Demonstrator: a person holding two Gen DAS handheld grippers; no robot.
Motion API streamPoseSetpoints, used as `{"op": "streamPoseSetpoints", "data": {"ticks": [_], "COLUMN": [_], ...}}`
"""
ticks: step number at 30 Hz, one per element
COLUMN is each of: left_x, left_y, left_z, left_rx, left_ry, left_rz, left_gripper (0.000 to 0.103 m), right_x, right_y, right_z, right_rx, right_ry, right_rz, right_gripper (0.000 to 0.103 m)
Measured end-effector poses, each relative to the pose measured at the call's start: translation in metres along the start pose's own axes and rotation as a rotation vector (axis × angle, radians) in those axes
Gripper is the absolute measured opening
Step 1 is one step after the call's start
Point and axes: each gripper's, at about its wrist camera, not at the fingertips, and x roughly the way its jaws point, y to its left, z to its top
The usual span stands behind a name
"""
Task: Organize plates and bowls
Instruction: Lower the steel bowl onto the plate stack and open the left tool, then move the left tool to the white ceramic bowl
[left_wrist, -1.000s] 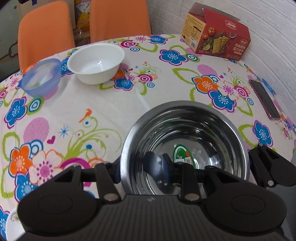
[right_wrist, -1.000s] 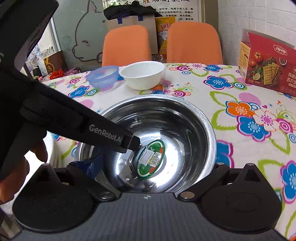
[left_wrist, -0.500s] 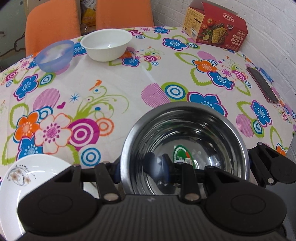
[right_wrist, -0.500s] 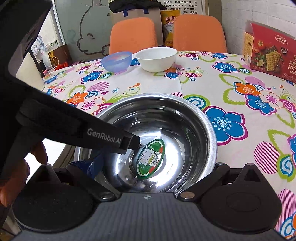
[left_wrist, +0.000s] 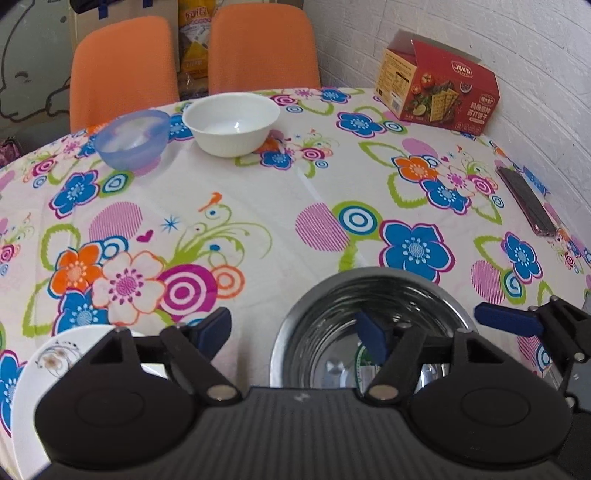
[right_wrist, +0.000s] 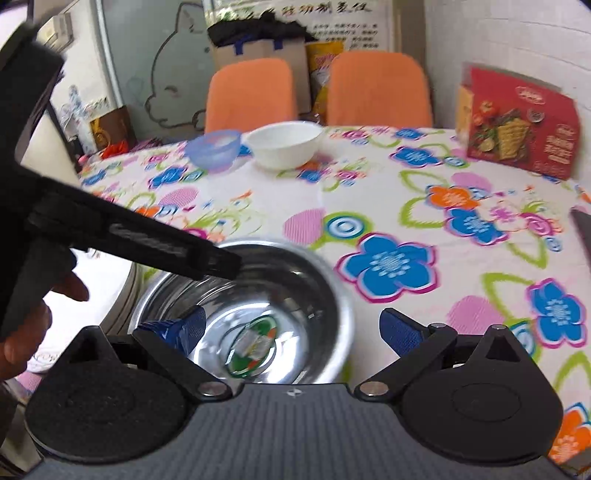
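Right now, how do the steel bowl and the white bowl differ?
The steel bowl is shiny metal with a green sticker inside; the white bowl is plain, matte white and bare inside. The steel bowl looks broader and sits at the near edge, straddled by the open left gripper and right gripper; the white bowl stands far across the table beside a blue bowl. Both are upright and hold no food.

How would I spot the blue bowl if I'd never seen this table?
Start at the round table with the flowered cloth and look to its far edge, in front of the two orange chairs. Two bowls sit side by side there. The blue bowl is the left one, see-through and tinted, unlike the solid white bowl beside it.
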Motion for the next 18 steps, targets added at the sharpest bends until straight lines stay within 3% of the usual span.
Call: {"op": "streamPoseSetpoints", "data": {"ticks": [6, 18], "left_x": [-0.014, -0.001], "left_y": [0.006, 0.030], "left_z": [0.007, 0.021], "left_rx": [-0.013, -0.030], "left_ry": [-0.053, -0.040], "left_rz": [0.005, 0.014], "left_gripper": [0.077, 0.078], "right_x": [-0.014, 0.019], "right_y": [-0.021, -0.023], "right_z": [0.010, 0.063], "right_rx": [0.070, -0.011], "right_ry": [-0.039, -0.034], "right_rz": [0.010, 0.030], "right_gripper": [0.088, 0.088]}}
